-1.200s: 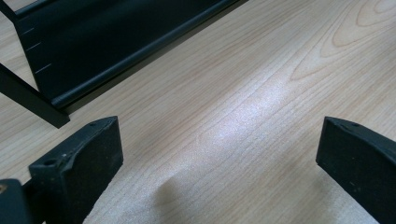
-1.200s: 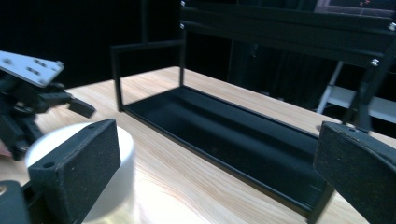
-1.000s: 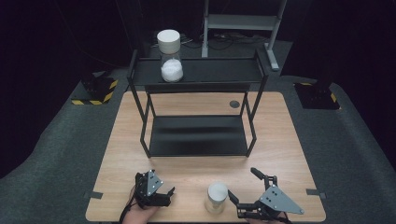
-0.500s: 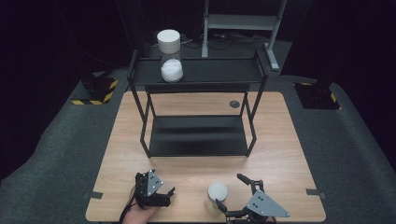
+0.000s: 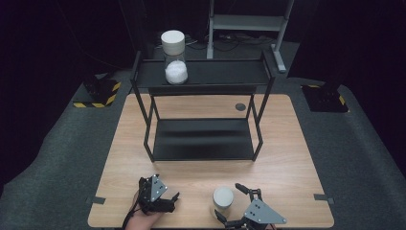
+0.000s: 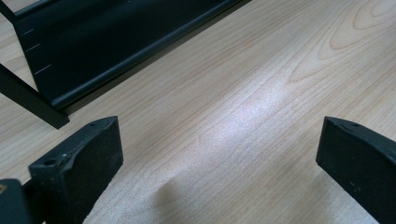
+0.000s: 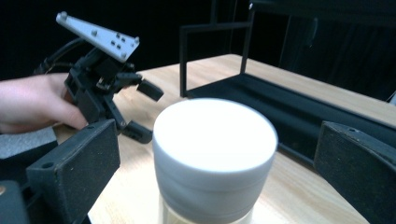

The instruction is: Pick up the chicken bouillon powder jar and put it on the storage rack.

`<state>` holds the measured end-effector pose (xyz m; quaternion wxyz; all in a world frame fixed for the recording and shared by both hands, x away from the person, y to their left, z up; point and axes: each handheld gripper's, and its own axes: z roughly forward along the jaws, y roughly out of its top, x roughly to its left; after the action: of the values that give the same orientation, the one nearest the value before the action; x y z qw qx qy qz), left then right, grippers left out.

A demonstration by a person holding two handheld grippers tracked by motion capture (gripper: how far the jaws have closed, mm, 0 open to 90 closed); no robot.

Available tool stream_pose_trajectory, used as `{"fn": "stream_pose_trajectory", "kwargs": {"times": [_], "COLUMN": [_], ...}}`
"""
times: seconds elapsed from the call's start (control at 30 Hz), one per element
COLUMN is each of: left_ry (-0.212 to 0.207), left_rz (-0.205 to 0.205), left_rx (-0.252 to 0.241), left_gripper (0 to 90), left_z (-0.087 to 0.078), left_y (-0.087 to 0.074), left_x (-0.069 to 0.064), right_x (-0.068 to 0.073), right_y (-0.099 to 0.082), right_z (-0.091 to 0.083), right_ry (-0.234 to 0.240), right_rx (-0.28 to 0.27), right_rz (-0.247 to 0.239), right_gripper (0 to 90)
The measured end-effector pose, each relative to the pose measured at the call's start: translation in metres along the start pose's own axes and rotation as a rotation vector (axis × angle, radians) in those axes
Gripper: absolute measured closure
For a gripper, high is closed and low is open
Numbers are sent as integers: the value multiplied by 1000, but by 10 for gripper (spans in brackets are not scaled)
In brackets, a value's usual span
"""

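since a second ago, shifted left along the table's (image 5: 287,143) near edge: right gripper (image 5: 231,203), jaws spread wide, now flanking the white-lidded jar (image 5: 223,200) without touching it. jar upright near the middle of that near edge. left gripper (image 5: 173,198) released too, empty, low over the near-left part. second jar (image 5: 174,57) up on the black rack's (image 5: 201,143) top shelf, left end.

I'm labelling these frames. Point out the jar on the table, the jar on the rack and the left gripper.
Jar on the table (image 7: 215,140), right gripper view, white lid.
Jar on the rack (image 5: 174,62), high view, glass body.
Left gripper (image 5: 173,200), high view, between its jaws.
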<state>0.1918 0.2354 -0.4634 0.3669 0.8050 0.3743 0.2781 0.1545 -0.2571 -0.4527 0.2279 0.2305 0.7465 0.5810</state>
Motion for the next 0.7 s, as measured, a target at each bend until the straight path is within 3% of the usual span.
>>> {"fn": "stream_pose_trajectory", "kwargs": {"times": [0.17,0.7], "left_ry": [0,0], "left_rz": [2,4], "left_rx": [1,2], "left_gripper": [9,10], "left_z": [0,0], "left_y": [0,0], "left_x": [0,0], "right_x": [-4,-15], "right_y": [-6,-20], "right_z": [4,11], "right_ry": [24,62], "right_rx": [9,7], "right_rz": [18,59], "right_gripper": [20,286]}}
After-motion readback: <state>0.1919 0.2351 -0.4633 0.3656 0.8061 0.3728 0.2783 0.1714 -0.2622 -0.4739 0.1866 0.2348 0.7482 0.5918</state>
